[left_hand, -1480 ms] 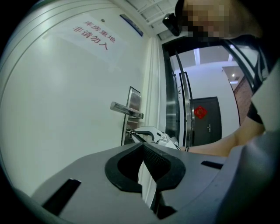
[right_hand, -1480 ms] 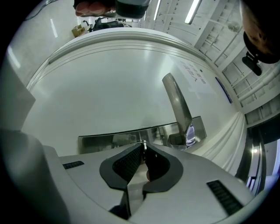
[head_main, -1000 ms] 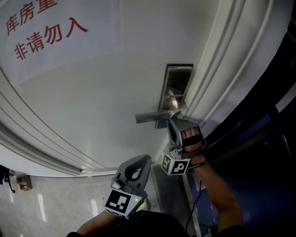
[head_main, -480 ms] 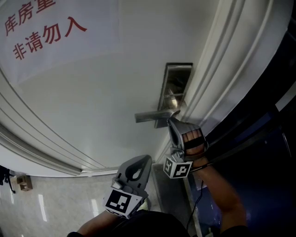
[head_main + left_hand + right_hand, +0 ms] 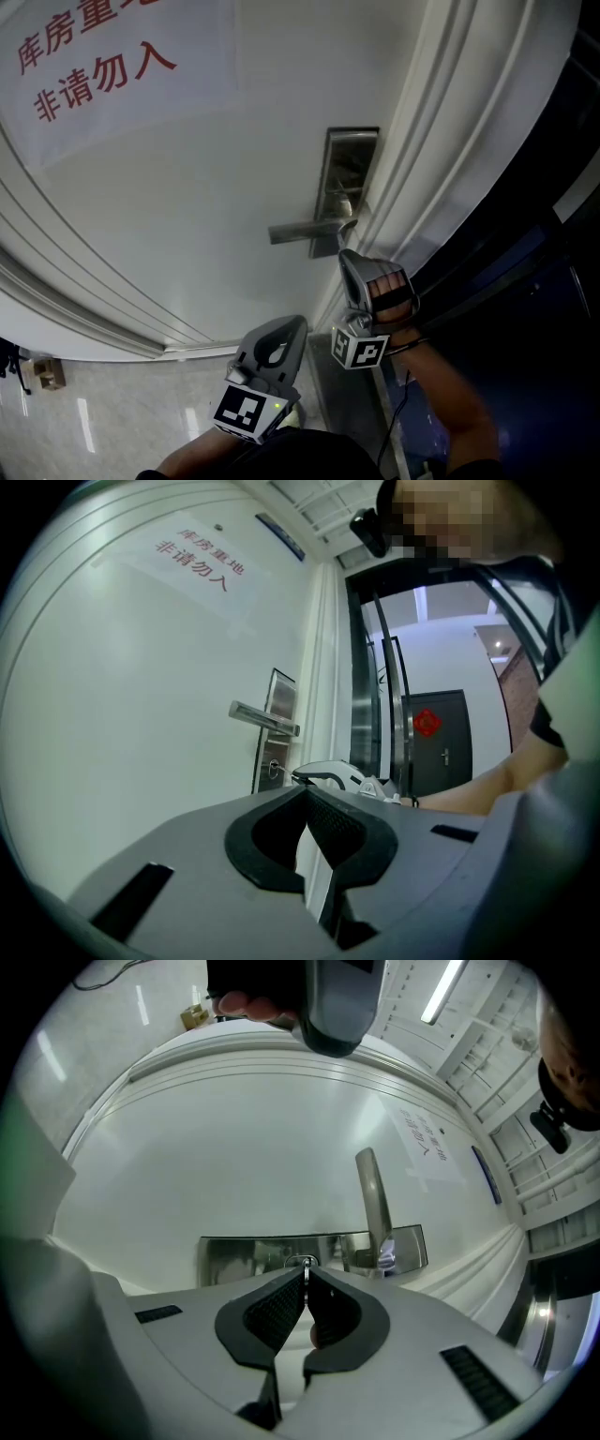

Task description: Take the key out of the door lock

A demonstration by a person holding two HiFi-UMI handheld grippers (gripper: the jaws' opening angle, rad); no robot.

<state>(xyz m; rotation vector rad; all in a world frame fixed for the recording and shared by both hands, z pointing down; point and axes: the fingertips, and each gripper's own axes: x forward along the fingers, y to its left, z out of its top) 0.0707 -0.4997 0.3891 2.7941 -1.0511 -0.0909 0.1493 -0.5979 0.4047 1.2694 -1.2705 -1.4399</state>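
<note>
A steel lock plate (image 5: 349, 159) with a lever handle (image 5: 298, 231) sits on the white door (image 5: 187, 206). My right gripper (image 5: 343, 251) points up at the plate's lower end, just under the handle, and is shut on the small key (image 5: 303, 1265), whose ring shows at the jaw tips against the plate (image 5: 262, 1255). In the left gripper view the key (image 5: 277, 772) spans the short gap between the plate (image 5: 278, 691) and the right gripper (image 5: 298, 778). My left gripper (image 5: 292, 321) hangs lower and further back, shut with nothing in it.
A paper sign (image 5: 94, 66) with red characters is stuck on the door at upper left. The white door frame moulding (image 5: 441, 141) runs right beside the plate, with a dark opening (image 5: 534, 262) beyond. Tiled floor (image 5: 94, 412) lies at lower left.
My right gripper has drawn back a little from the lock plate, down in the head view, still shut on the key. The left gripper has not moved.
</note>
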